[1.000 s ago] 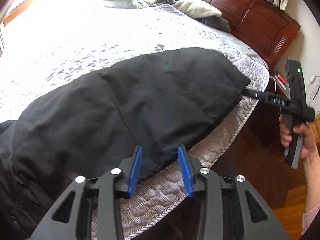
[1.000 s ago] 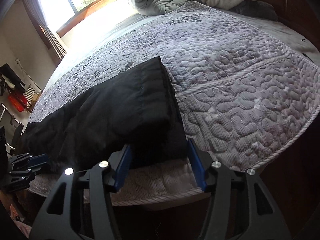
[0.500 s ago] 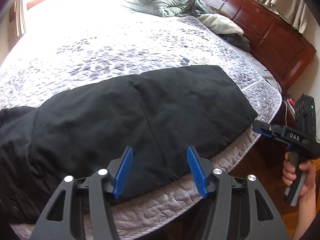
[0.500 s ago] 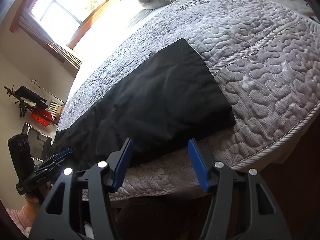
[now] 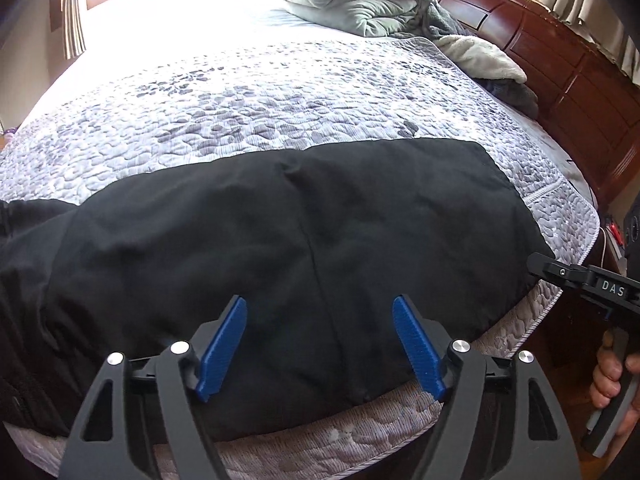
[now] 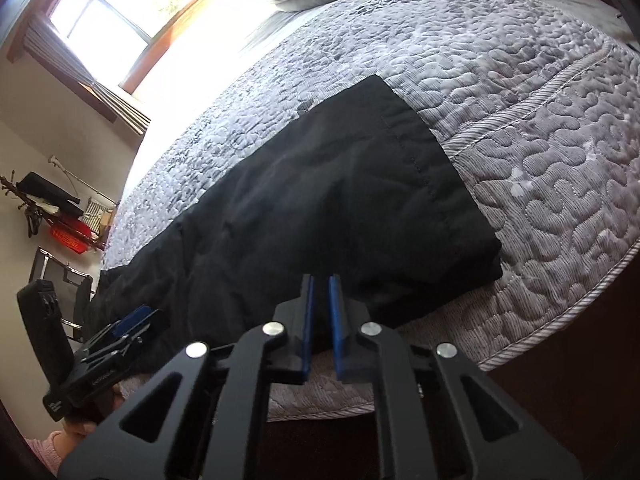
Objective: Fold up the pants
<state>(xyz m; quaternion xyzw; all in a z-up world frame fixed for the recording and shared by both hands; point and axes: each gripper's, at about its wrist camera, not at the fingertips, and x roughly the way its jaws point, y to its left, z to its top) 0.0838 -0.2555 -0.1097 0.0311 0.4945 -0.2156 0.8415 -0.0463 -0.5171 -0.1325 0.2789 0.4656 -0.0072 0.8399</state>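
Your black pants lie long and flat across the near edge of the bed, on top of the gray bumpy quilt. The two legs look stacked one on the other, so the first fold, leg onto leg, seems to be done. The leg ends with the stitched hem point toward the wooden headboard. The waist end goes off the other way, and you can only see part of it. It looks a bit bunched there.

What is left, as far as you can tell, is folding the pants the short way, hem end up toward the waist, maybe twice, to make a small neat pile.

Your left gripper hovers over the middle of the pants near the bed edge. Its blue jaws are spread wide apart, with nothing between them. Your right gripper is down by the near edge of the pants, close to the hem end. Its jaws are pressed almost together, with only a thin dark gap. They look lined up with the cloth edge, but you cannot tell if any cloth is pinched between them.

Farther out, a gray blanket and a cream one sit in a heap near the headboard. A bright window is across the room.
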